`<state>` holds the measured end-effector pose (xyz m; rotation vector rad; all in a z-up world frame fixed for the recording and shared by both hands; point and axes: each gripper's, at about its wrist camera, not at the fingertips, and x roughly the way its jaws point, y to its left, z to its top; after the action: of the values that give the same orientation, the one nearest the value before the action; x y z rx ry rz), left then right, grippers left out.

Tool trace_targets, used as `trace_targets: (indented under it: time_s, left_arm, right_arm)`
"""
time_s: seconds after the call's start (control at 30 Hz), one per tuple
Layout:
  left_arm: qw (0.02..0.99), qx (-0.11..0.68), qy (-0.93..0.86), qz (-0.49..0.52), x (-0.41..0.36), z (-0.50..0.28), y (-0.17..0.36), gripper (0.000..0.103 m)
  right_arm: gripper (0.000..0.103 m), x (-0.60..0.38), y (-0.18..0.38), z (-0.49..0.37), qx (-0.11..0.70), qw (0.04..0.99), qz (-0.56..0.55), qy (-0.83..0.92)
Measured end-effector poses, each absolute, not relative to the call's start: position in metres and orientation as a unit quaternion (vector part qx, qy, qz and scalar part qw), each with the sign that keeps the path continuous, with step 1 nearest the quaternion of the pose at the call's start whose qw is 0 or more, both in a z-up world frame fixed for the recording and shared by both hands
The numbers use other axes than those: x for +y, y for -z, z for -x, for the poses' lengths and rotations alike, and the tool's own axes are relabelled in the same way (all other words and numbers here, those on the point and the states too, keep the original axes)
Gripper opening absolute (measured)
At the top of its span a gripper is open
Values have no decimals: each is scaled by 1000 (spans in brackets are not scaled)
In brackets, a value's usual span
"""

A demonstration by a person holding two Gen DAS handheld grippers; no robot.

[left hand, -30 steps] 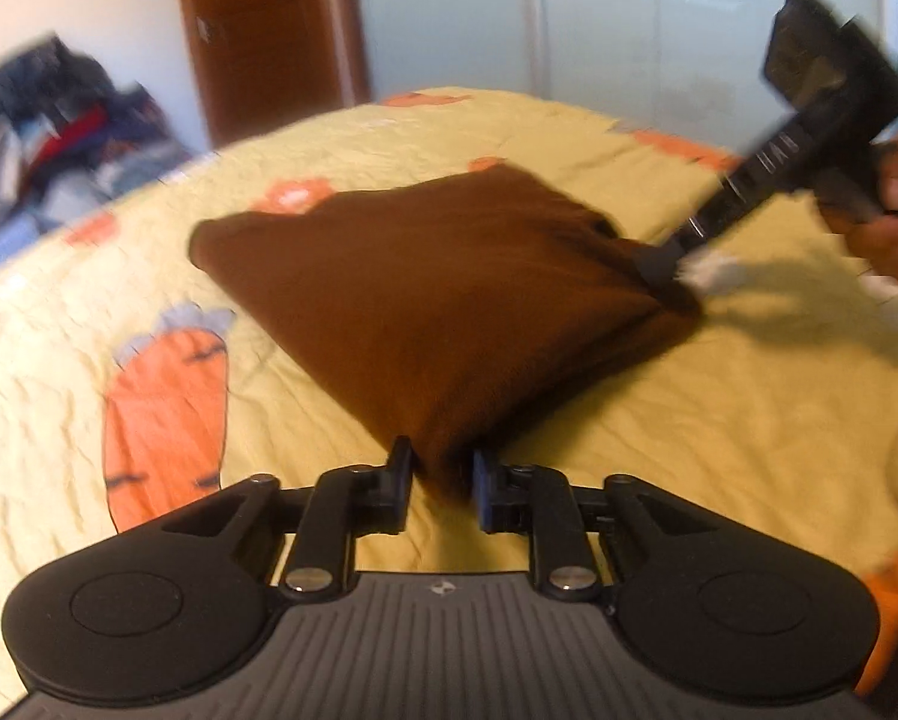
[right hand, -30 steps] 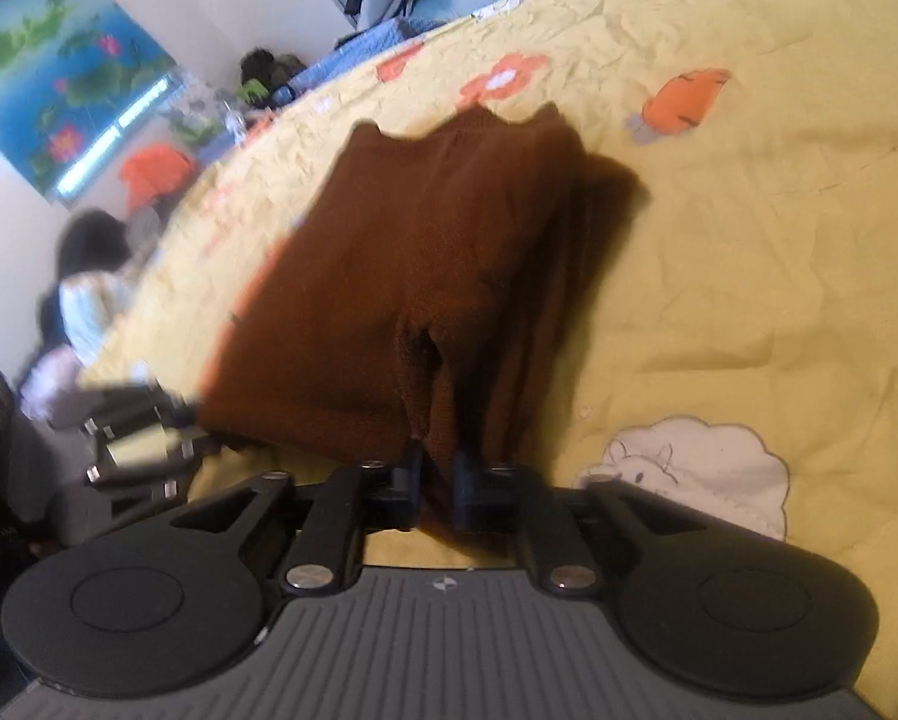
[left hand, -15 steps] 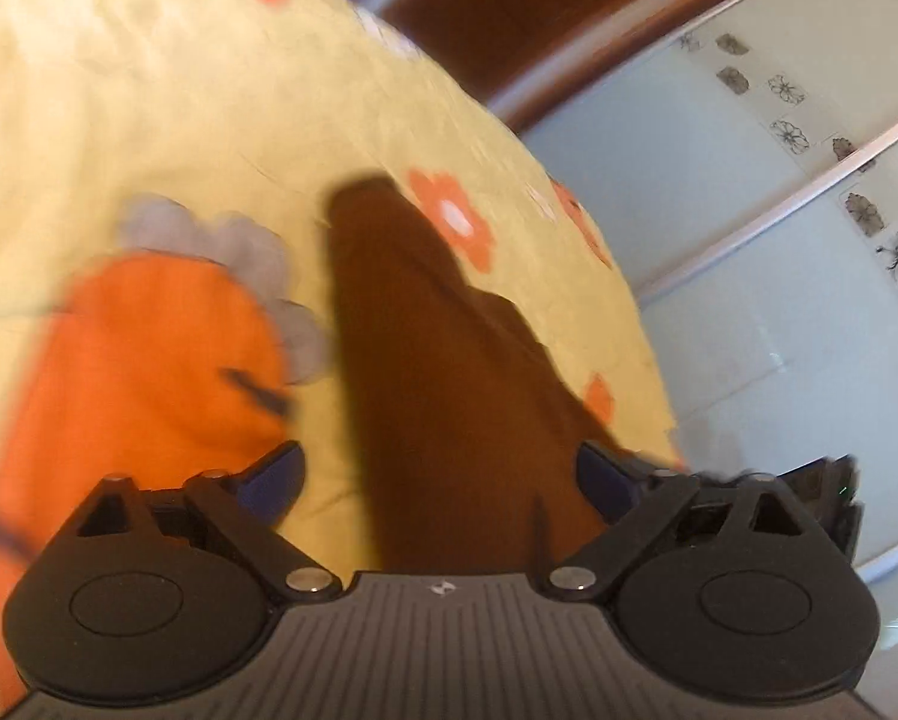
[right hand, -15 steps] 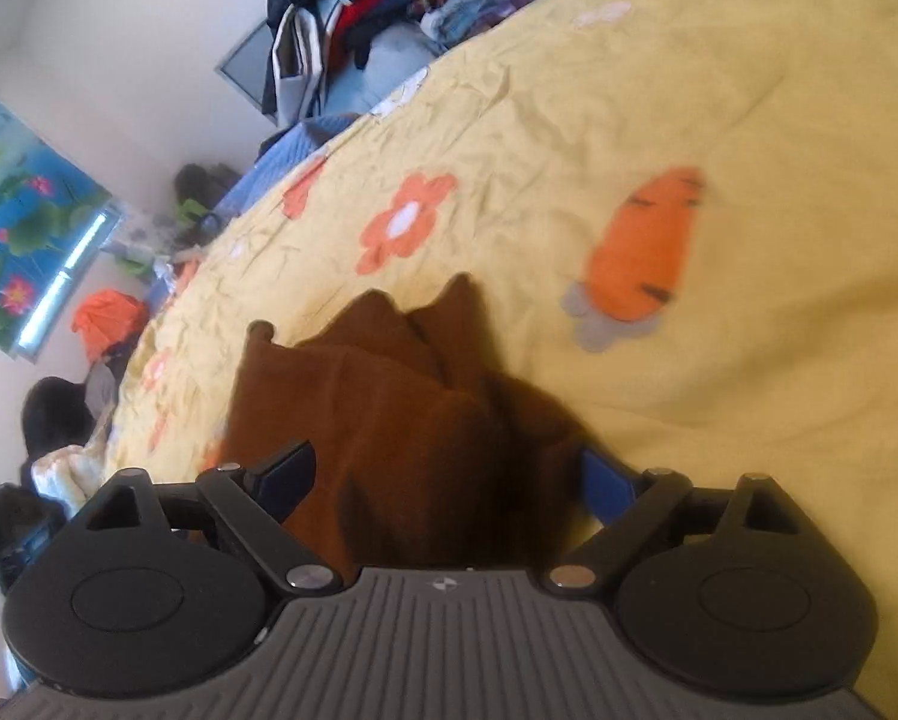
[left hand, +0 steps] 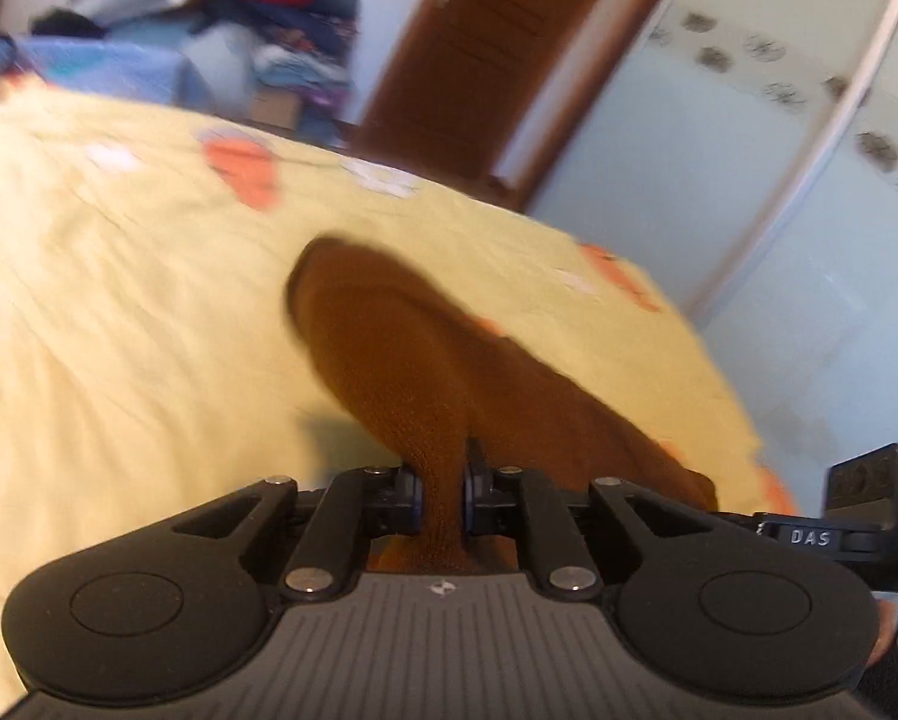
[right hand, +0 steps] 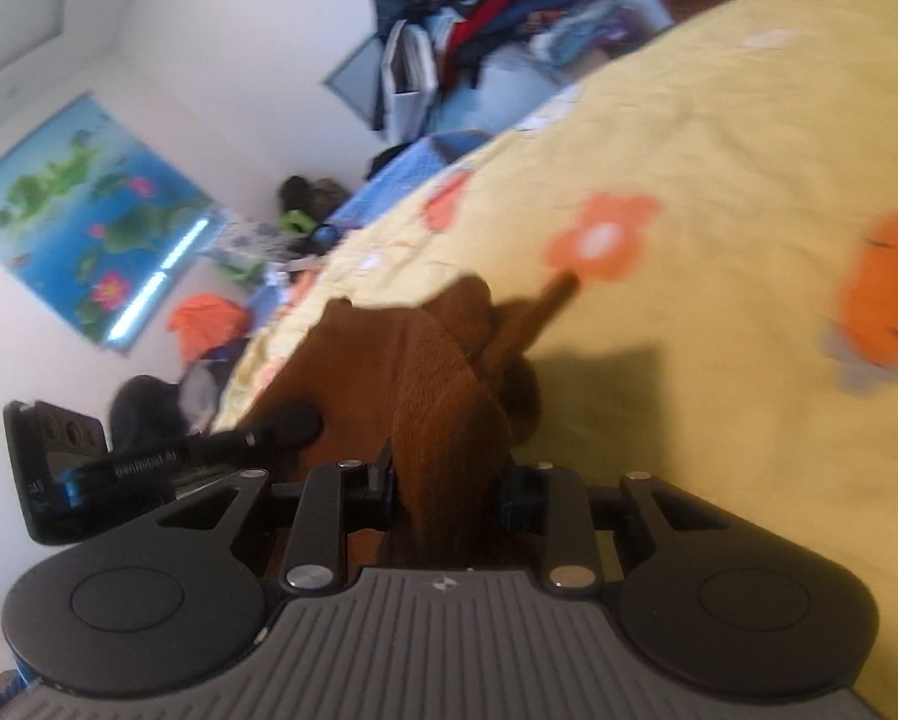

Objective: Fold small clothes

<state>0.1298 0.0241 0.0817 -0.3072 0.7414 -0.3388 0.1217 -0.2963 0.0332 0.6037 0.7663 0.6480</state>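
A brown knitted garment point(left hand: 425, 360) lies bunched on the yellow bedspread point(left hand: 119, 300). My left gripper point(left hand: 440, 495) is shut on a fold of its near edge, which rises between the pads. In the right wrist view the same brown garment point(right hand: 425, 372) is bunched in several folds. My right gripper point(right hand: 449, 483) has closed on a thick fold of it, with the jaws still somewhat apart around the cloth. The other gripper shows at the left edge of the right wrist view point(right hand: 149, 462) and at the right edge of the left wrist view point(left hand: 856, 522).
The bedspread has orange carrot point(right hand: 886, 294) and flower point(right hand: 598, 240) prints. A heap of clothes point(right hand: 478, 12) sits beyond the bed. A wooden door point(left hand: 478, 60) and a glass wardrobe front point(left hand: 748, 150) stand behind. A poster point(right hand: 89, 222) hangs on the wall.
Half a second ago both grippers were wide open over the garment. Now both have closed on folds of it. Both views have swung, and the garment is more bunched up.
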Motion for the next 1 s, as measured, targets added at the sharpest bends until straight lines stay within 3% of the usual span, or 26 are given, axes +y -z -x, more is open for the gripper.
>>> trace_targets:
  time_s: [0.03,0.1,0.17,0.27,0.4,0.63,0.7,0.73,0.77,0.93,1.0]
  left_arm:
    - [916,358,144,115,26,-133,-79,15]
    - [930,356,89,30,25,-120,-79,16]
    - [943,316,97,-40,21,-84,-81,16]
    - [943,264,143,-144,3,-24,-72,25]
    - [916,259,191,-240,-30,18,-46,26]
    - [908,262,189,-268,-53,20,-31,29]
    - [908,263,197,-258,-49,24,-34,44]
    - [909,261,199,-256,-45,29,-35,66]
    - [909,257,202,-258,-43,32,-34,79]
    - [909,272,190,-252,-40,30,-25,78]
    - [915,275,182,-234,-39,24,-26,64]
  right_arm:
    - [40,-287,-30,-131,367,832,-287,-302]
    - [62,-273,-23,-145,389,838,-275,-265]
    - [63,-270,-22,-145,406,843,-271,-227]
    - [63,-282,-32,-117,375,846,-279,-258]
    - [62,-276,-49,-93,370,848,-249,-286]
    - [62,-221,-45,-110,436,852,-138,-254]
    - [61,-215,-42,-106,439,855,-123,-246]
    - [61,-216,-42,-105,438,855,-129,-248]
    - [61,-218,-41,-105,437,853,-138,-249]
    - [61,-239,-40,-121,429,845,-210,-240]
    - [54,-242,-39,-133,427,839,-241,-236]
